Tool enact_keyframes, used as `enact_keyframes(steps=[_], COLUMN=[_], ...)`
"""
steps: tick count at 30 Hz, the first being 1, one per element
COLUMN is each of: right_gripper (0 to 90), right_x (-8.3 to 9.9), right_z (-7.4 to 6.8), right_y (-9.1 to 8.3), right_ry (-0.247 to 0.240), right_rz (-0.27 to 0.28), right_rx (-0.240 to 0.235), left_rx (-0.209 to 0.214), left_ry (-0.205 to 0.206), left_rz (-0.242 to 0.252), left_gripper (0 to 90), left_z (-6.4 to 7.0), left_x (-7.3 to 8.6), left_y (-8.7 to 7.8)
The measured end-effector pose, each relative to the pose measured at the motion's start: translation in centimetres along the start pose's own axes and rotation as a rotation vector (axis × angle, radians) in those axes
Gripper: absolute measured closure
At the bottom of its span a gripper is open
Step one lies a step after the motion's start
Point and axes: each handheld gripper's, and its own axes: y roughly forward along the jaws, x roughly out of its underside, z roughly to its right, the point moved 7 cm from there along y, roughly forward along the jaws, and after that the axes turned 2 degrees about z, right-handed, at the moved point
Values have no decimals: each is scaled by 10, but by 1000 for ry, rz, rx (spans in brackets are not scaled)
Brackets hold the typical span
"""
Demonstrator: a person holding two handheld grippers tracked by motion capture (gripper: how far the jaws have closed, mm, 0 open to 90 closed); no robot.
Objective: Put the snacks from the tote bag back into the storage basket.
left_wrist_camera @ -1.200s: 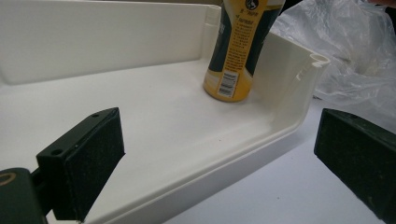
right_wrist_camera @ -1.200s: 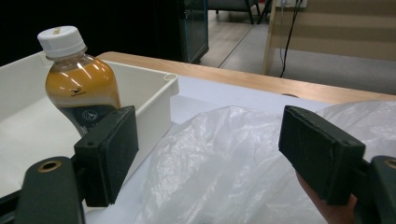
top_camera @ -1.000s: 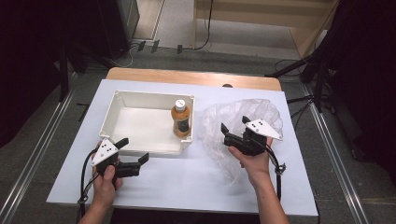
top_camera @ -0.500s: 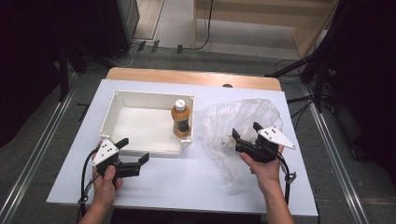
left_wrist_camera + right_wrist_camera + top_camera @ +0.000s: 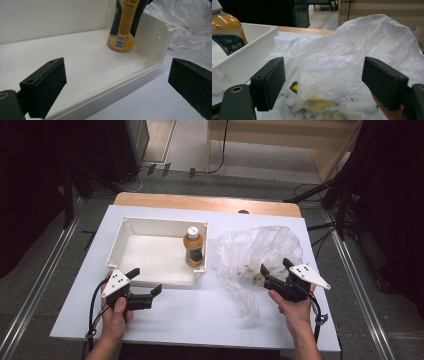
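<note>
Reaching into the bag (image 5: pixel 260 252) with the right gripper (image 5: pixel 274 271), jaws apart, risks pinching only loose film. Could snag or drag it, leaving the yellow item (image 5: pixel 322 110) inside. Left gripper (image 5: pixel 146 285) idle, jaws apart, beside the tray (image 5: pixel 150 279); could bump it and tip the bottle (image 5: pixel 193 246) in its corner.

It looked like a lab or recording studio rather than a home. A white-topped table (image 5: pixel 200 320) with a wooden far edge stood on a grey floor, metal rails (image 5: pixel 35 285) running along both its sides. Black curtains (image 5: pixel 30 180) hung around it, cables (image 5: pixel 220 150) trailed across the floor, and stand legs (image 5: pixel 320 195) showed past its far right corner.
</note>
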Motion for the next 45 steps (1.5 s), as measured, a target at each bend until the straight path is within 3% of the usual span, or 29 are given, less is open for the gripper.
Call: enact_keyframes(steps=[23,39,45], right_gripper=[203,198,197], right_x=[21,34,40], right_z=[39,75,81], right_y=[-25,-47,-50], right_ry=[35,100,92], right_rz=[-12,-1,-12], right_rx=[65,146,168], left_rx=[-6,-12,-15], left_ry=[-4,0,-8], left_rz=[3,13,16], left_gripper=[15,14,15], left_z=[-1,-5,-8], left_x=[-1,-5,-4], left_y=[0,-2,-2])
